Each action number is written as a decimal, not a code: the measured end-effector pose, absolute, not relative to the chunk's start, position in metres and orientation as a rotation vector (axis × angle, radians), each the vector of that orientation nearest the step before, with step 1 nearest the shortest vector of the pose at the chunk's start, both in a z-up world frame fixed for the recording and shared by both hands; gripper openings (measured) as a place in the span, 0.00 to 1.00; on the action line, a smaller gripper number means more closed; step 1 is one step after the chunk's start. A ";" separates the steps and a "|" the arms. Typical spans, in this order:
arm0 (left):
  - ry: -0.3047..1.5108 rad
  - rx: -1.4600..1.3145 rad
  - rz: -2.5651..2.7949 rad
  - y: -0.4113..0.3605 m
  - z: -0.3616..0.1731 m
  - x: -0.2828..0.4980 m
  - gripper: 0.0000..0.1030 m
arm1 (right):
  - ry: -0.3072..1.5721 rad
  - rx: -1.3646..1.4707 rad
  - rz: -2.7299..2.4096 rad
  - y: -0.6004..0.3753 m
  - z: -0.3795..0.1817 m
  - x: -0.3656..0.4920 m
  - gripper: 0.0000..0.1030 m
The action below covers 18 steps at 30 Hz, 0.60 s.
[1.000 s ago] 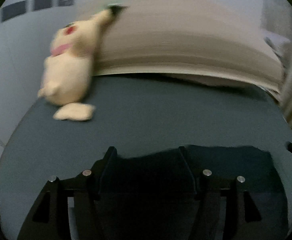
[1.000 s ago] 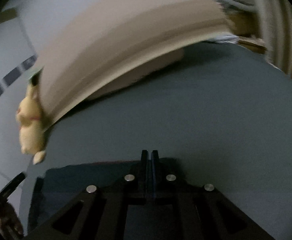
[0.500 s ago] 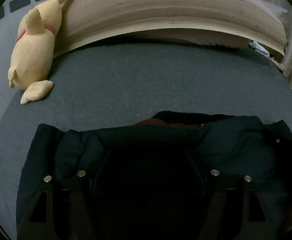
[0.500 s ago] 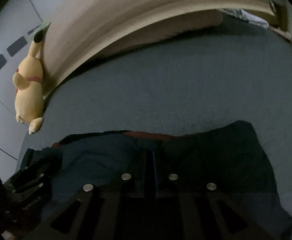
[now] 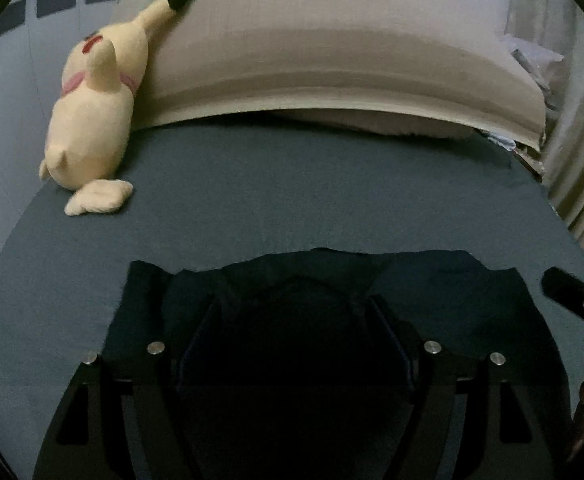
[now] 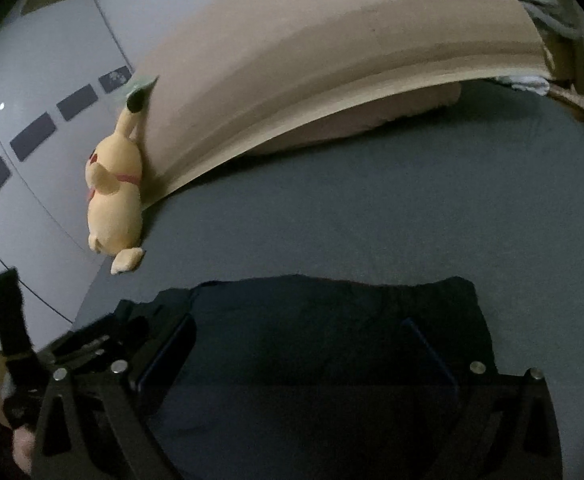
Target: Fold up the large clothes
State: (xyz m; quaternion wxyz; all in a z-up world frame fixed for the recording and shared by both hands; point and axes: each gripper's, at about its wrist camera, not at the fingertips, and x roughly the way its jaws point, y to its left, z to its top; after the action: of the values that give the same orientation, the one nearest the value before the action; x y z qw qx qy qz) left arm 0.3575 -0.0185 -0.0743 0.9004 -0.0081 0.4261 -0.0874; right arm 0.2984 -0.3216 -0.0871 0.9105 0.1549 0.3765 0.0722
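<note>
The dark garment (image 6: 331, 320) is laid on the bed (image 6: 371, 220); both grippers' jaws are spread, the right gripper's (image 6: 295, 356) just released, the left gripper (image 5: 292, 320) gripping nothing.

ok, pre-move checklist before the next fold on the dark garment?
1. Right gripper open: ok, jaws have just been opening, wide apart over the cloth.
2. Left gripper free of cloth: cannot tell, too dark between its fingers.
3. Dark garment lying on the bed: ok.
4. Garment flat, no bunching: cannot tell, too dark.
5. Plush toy apart from the garment: ok, back by the headboard.
</note>
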 end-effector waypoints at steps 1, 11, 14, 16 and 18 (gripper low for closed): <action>0.885 -0.009 -0.177 -0.020 -0.073 0.356 0.73 | 0.776 0.295 0.127 -0.317 -0.087 0.296 1.00; 0.968 0.077 -0.116 -0.032 -0.110 0.375 0.74 | 0.835 0.197 -0.030 -0.298 -0.114 0.327 1.00; 0.971 0.056 -0.116 -0.032 -0.119 0.379 0.76 | 0.896 0.172 -0.042 -0.289 -0.136 0.351 1.00; 0.984 0.067 -0.115 -0.034 -0.125 0.383 0.77 | 0.956 0.188 -0.041 -0.292 -0.154 0.359 1.00; 0.987 0.084 -0.110 -0.038 -0.126 0.382 0.79 | 0.964 0.192 -0.044 -0.294 -0.159 0.362 1.00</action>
State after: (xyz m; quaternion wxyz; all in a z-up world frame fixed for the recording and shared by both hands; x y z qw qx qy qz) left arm 0.3815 -0.0380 -0.1263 0.8783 0.0403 0.4735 -0.0526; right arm 0.3621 -0.2942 -0.1585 0.8813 0.0920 0.4630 -0.0211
